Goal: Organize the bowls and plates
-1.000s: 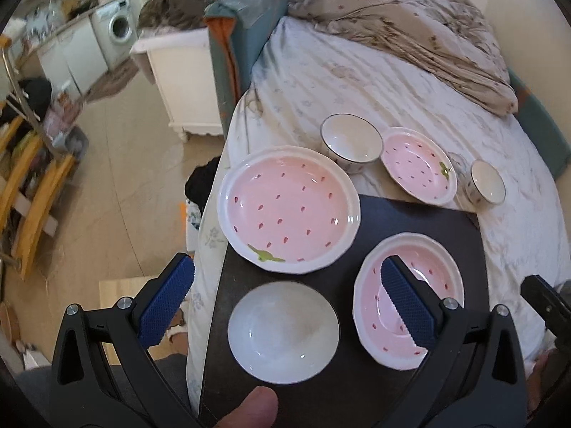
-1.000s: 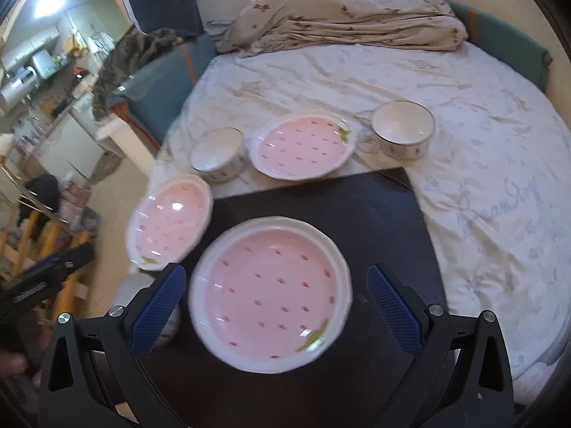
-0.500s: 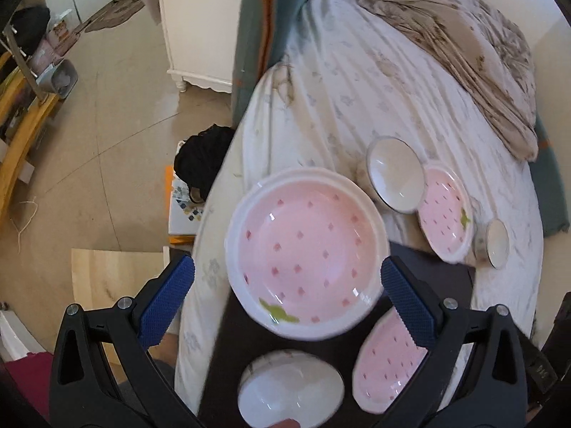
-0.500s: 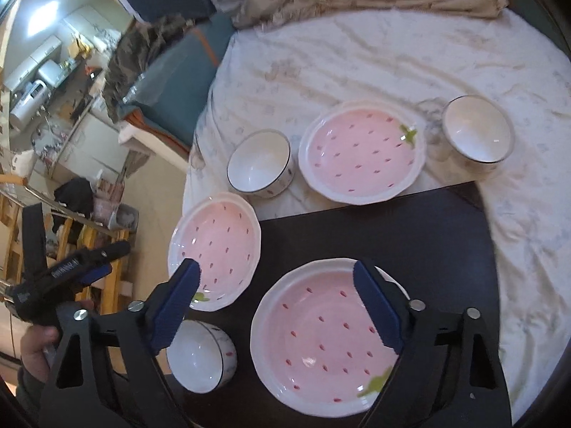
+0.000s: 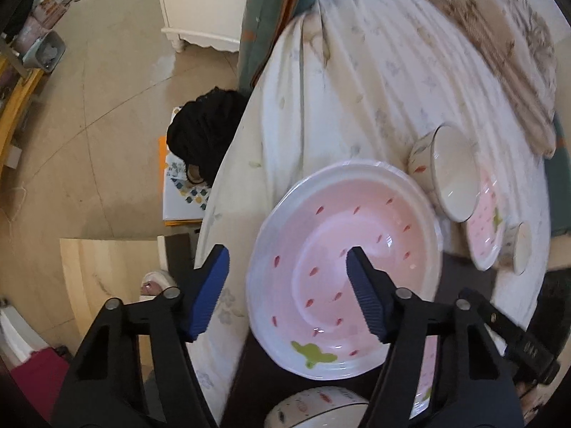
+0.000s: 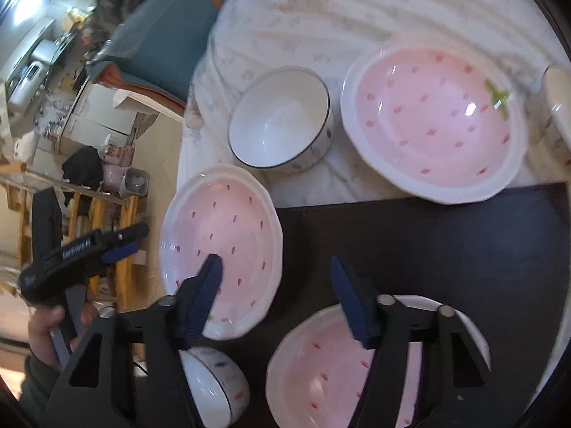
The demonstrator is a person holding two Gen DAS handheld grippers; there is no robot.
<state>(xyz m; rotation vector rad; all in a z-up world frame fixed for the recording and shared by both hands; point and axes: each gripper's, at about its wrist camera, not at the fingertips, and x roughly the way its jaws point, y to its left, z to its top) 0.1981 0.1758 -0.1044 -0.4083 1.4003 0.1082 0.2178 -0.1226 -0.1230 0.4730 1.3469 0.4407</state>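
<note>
Three pink strawberry plates and three white bowls lie on a bed and a dark board (image 6: 446, 242). My left gripper (image 5: 287, 290) is open, its fingers straddling the left rim of the near-left plate (image 5: 342, 253), which also shows in the right wrist view (image 6: 221, 246). My right gripper (image 6: 274, 296) is open above the gap between that plate and the near-right plate (image 6: 339, 374). A far plate (image 6: 431, 121) and a white bowl (image 6: 278, 125) sit on the sheet. A small bowl (image 6: 214, 388) is near the front. Another bowl (image 6: 556, 100) shows at the right edge.
The board lies on a white sheet (image 5: 339, 71) with a crumpled blanket (image 5: 499, 42) at the far side. The bed edge drops to a tiled floor (image 5: 89, 107) on the left, with a black bag (image 5: 203, 125) and a white cabinet (image 5: 200, 0) there.
Both grippers have moved down and forward, closer to the dishes. Both jaws have narrowed but stay open. The left gripper now straddles the near-left plate's rim.
</note>
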